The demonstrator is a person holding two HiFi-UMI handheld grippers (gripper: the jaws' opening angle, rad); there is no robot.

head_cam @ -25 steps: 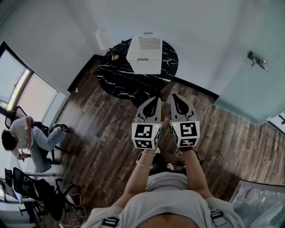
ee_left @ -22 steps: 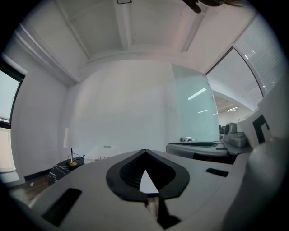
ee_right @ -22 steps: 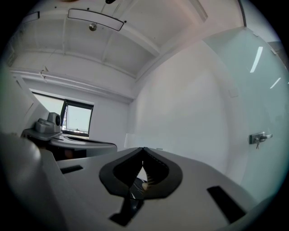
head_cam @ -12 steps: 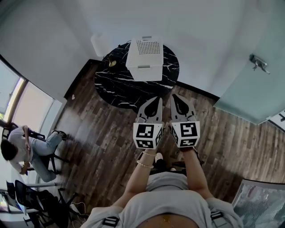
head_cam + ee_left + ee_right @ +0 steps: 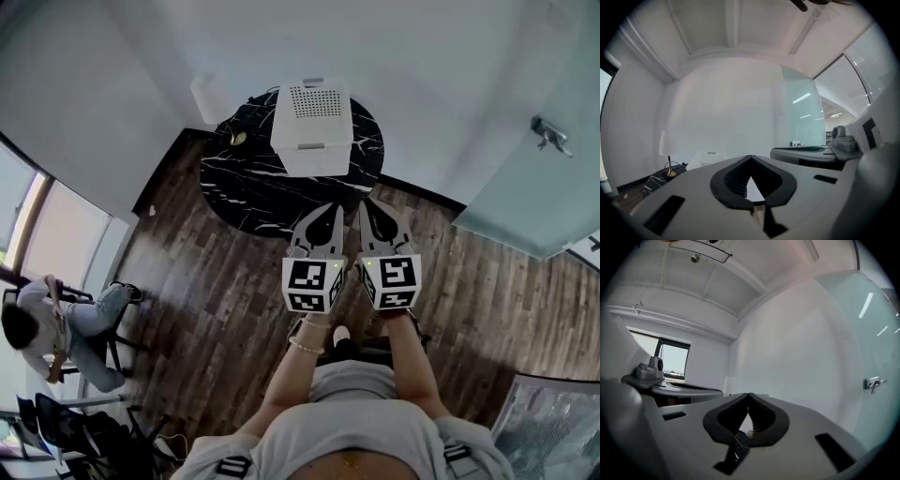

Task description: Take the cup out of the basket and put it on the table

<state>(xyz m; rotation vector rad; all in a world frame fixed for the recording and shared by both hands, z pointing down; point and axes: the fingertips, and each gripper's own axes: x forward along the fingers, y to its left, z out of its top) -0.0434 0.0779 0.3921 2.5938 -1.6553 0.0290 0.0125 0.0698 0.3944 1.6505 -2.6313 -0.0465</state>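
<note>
Black marble desk (image 5: 239, 173) w/ white basket (image 5: 314, 117) lies ahead, cup not visible, prob. inside it; my left tongs (image 5: 328, 211) & right tongs (image 5: 368, 206) are both closed, empty, well short of it, so I judge approach step, next: get over basket, open one pair, reach in.

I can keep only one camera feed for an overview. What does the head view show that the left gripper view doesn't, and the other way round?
Only the head view shows a seated person, a door handle and the forearms that carry the grippers. Only the left gripper view shows the ceiling and the left gripper close up, its jaws together with nothing between them. Both show the black table, the white basket on it, the lamp and the right gripper. Neither shows a cup.
</note>
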